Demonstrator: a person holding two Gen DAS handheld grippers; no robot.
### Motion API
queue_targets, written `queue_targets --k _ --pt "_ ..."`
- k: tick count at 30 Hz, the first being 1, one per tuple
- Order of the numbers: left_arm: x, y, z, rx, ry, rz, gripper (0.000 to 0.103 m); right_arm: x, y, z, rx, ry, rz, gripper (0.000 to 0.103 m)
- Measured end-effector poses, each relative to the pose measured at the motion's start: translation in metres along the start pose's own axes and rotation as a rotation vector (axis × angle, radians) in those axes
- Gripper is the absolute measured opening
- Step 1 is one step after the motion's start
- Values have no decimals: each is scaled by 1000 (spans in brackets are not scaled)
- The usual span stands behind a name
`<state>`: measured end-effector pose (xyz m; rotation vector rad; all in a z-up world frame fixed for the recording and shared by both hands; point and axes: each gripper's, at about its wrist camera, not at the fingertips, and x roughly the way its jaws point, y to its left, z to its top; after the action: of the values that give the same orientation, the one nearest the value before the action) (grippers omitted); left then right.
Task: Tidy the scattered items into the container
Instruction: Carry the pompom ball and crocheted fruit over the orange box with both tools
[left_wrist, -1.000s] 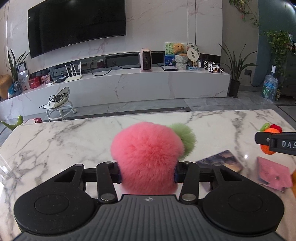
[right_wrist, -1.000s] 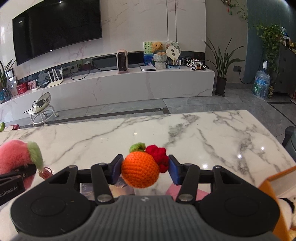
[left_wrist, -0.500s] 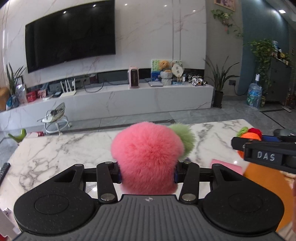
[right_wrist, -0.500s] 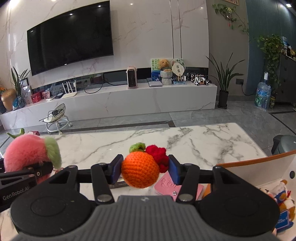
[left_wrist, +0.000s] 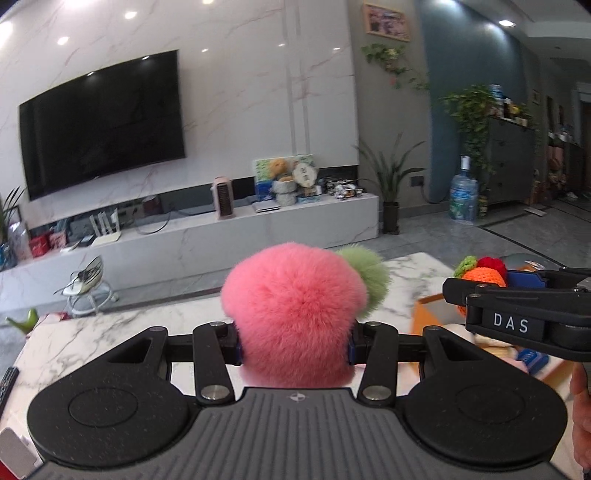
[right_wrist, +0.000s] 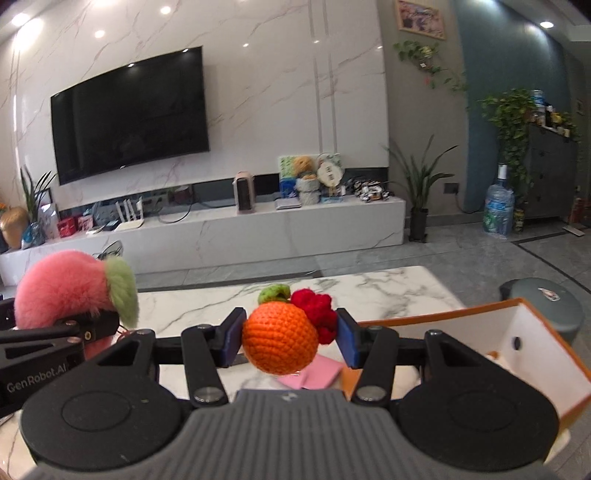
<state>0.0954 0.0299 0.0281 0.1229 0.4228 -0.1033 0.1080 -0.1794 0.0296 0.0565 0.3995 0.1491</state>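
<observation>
The white marble-topped table (right_wrist: 388, 291) lies below both tools, and its far edge and right corner show in the right wrist view. At that right end stands the orange-rimmed open box with white inner walls (right_wrist: 532, 332), the container, its near rim just right of the right gripper. Something pale lies inside it, too hidden to name.

By my reading, 2 items are lifted and on their way, neither yet inside. The left gripper (left_wrist: 294, 343) is clamped on the fluffy pink pom-pom with a green tuft (left_wrist: 295, 314), held above the table left of the box. The right gripper (right_wrist: 289, 341) pinches the orange crocheted fruit with red berries and a green leaf (right_wrist: 280, 341), near the box's left rim.

1 flat pink felt pouch (right_wrist: 310, 374) lies on the table beside the box, so it is left.

The 2 tools sit close side by side; room above the box looks tight for both at once.
</observation>
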Motion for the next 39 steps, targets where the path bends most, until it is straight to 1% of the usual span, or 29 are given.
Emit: queue_targets --k 6,11,17,21,26,30,39 --pt "-7 -45 3 86 -31 -76 52 -28 -41 -6 63 -27 -64 55" --pt "-1 -84 3 151 -26 -135 52 -38 -81 -13 124 -32 -134 55" --pt "14 -127 2 220 -9 -200 53 -38 -132 -22 200 -15 -220 55" --pt "27 -150 2 238 20 -244 53 -35 -163 -28 247 -5 -273 55" --pt "48 -177 2 272 53 -278 53 -27 -196 -34 301 5 -324 55" --pt "65 -195 1 297 78 -301 53 -16 -211 -38 300 23 -353 55" --pt "99 -218 -10 335 138 -319 53 17 -232 -50 299 95 -314 55"
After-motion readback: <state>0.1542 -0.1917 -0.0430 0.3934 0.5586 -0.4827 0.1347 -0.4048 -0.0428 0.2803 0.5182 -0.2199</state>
